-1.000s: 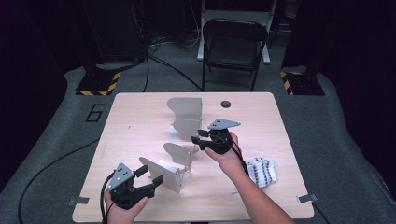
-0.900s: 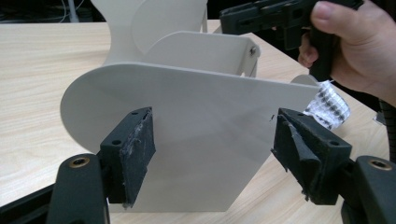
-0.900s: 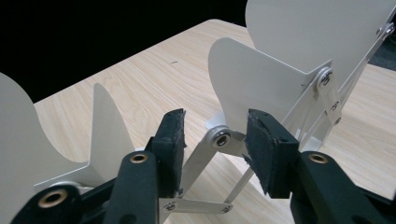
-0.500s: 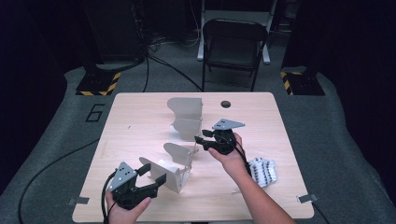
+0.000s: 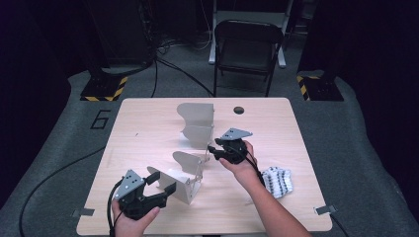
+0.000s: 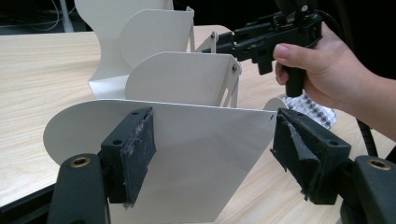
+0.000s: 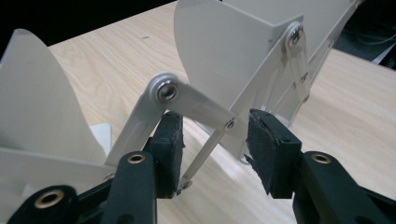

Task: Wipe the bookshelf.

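Observation:
A white folding metal rack (image 5: 196,129) with several curved tiers joined by thin link bars stands on the wooden table (image 5: 148,133). My left gripper (image 5: 163,183) is at the rack's nearest, lowest tier (image 6: 196,154). In the left gripper view its jaws (image 6: 215,140) stand wide open, one on each side of that panel, and neither pad presses on it. My right gripper (image 5: 213,152) reaches the rack's right side, seen farther off (image 6: 219,44) from the left. In the right gripper view it (image 7: 215,140) is open, astride a silver link bar (image 7: 196,100) without clamping it.
A white studded pack (image 5: 277,181) lies on the table by the right forearm. A dark round hole (image 5: 239,109) sits near the far edge. A black folding chair (image 5: 247,47) stands beyond the table, and cables run over the grey floor.

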`<state>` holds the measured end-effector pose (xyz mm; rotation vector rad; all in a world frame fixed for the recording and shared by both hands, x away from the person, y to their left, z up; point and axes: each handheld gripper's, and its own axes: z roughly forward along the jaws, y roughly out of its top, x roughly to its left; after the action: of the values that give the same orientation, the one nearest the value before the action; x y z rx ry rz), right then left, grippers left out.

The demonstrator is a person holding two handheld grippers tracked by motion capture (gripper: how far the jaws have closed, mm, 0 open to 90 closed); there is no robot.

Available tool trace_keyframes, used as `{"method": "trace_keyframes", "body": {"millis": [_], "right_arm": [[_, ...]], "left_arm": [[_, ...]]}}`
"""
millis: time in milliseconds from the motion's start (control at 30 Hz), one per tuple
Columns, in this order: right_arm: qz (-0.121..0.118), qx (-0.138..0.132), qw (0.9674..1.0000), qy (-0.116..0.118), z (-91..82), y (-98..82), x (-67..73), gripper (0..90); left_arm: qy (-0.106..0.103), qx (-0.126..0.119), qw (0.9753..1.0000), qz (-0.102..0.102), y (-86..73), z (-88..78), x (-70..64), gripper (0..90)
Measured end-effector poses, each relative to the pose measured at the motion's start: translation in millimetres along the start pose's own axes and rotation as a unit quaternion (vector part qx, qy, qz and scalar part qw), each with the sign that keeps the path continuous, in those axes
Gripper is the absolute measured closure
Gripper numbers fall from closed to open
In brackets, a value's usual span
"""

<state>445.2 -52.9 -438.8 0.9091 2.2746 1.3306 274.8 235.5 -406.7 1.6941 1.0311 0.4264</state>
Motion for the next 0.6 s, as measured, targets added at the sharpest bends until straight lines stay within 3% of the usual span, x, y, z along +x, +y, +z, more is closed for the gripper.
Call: {"method": "trace_keyframes", "body": {"millis": [100, 233, 433, 600], "right_arm": [[-0.021, 0.003, 0.9998, -0.003, 5.7, 2.5, 0.6, 55.2], [-0.022, 0.009, 0.9997, -0.002, 11.5, 4.3, 0.2, 54.5], [0.012, 0.013, 0.9998, -0.006, 17.7, 2.6, -3.3, 47.1], [0.029, 0.024, 0.9992, 0.010, 22.7, 1.4, -8.2, 46.9]], "left_arm": [[0.000, 0.000, 1.0000, 0.002, 1.4, -0.3, 0.7, 29.6], [-0.002, -0.003, 1.0000, 0.003, 3.4, -0.5, 1.4, 29.6], [-0.004, -0.003, 1.0000, 0.005, 4.6, -0.2, -0.5, 29.6], [-0.005, -0.003, 1.0000, 0.000, 4.6, 0.7, -2.9, 29.6]]}}
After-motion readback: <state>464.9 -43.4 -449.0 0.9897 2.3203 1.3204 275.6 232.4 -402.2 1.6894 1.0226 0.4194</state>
